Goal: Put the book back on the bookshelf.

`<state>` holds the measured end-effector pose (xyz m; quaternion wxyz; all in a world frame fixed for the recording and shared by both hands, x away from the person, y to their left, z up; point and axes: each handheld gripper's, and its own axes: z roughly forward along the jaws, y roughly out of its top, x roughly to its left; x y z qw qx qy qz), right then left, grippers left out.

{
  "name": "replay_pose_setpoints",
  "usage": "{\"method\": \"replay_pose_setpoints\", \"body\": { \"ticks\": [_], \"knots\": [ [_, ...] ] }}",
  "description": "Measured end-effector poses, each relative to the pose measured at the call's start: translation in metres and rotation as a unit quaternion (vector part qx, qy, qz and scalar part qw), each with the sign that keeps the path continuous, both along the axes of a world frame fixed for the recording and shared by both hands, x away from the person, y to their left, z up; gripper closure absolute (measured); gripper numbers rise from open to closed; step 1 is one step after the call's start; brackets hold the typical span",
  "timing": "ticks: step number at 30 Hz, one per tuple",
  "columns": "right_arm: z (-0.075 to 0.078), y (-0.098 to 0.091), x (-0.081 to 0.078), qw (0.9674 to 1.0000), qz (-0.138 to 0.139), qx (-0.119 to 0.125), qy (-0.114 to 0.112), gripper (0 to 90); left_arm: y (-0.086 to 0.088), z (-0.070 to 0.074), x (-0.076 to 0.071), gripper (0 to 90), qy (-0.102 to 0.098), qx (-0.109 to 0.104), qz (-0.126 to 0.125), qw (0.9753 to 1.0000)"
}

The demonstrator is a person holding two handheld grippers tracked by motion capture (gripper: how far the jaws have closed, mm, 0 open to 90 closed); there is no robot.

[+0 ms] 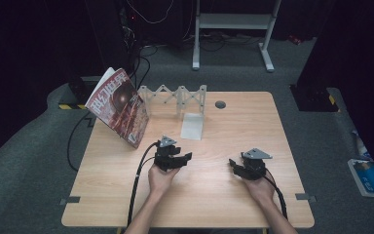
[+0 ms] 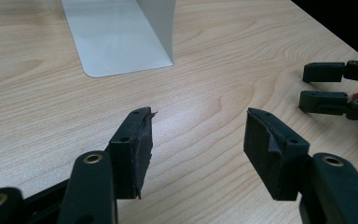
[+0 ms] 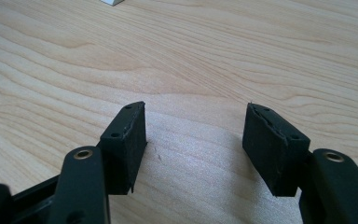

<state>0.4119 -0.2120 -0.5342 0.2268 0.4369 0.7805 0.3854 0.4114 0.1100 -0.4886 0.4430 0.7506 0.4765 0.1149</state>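
My left gripper point(image 1: 186, 157) rests near the middle of the wooden table point(image 1: 126, 195), jaws open and nothing between them point(image 2: 198, 126). My right gripper point(image 1: 233, 165) sits to its right, also open over bare wood point(image 3: 196, 119). A white metal bookend point(image 1: 193, 124) stands upright just beyond the left gripper, its flat foot point(image 2: 116, 42) toward me. A magazine with a red cover point(image 1: 119, 105) leans tilted at the far left. In the left gripper view the right gripper's jaws point(image 2: 326, 86) show at the right edge.
A white accordion-style folding rack point(image 1: 175, 95) stands along the table's far edge behind the bookend. A round grey grommet point(image 1: 220, 104) is set in the tabletop at the back. Cables trail from both grippers off the near edge. A white stand is on the floor beyond.
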Motion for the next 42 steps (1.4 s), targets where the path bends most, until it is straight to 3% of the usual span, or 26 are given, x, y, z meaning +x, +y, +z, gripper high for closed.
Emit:
{"method": "replay_pose_setpoints", "body": {
  "ticks": [15,20,25,36,42],
  "knots": [
    [0.000,0.000,0.000,1.0000,0.001,0.000,-0.001,39.7,-0.005,-0.012,0.003,42.7,-0.005,0.018,0.015,0.9997],
    [0.000,0.000,0.000,1.0000,0.001,0.000,-0.001,39.7,-0.007,-0.018,0.003,42.9,-0.021,0.026,0.032,0.9989],
    [0.000,0.000,0.000,1.0000,0.001,0.000,-0.001,39.7,-0.007,-0.021,0.004,42.9,-0.024,0.029,0.039,0.9985],
    [0.000,0.000,0.000,1.0000,0.001,0.000,-0.001,39.7,-0.011,-0.029,0.005,42.8,-0.031,0.057,0.044,0.9970],
    [0.000,0.000,0.000,1.0000,0.000,0.000,0.000,39.7,-0.013,-0.034,0.006,42.5,-0.029,0.084,0.041,0.9952]
  ]
}}
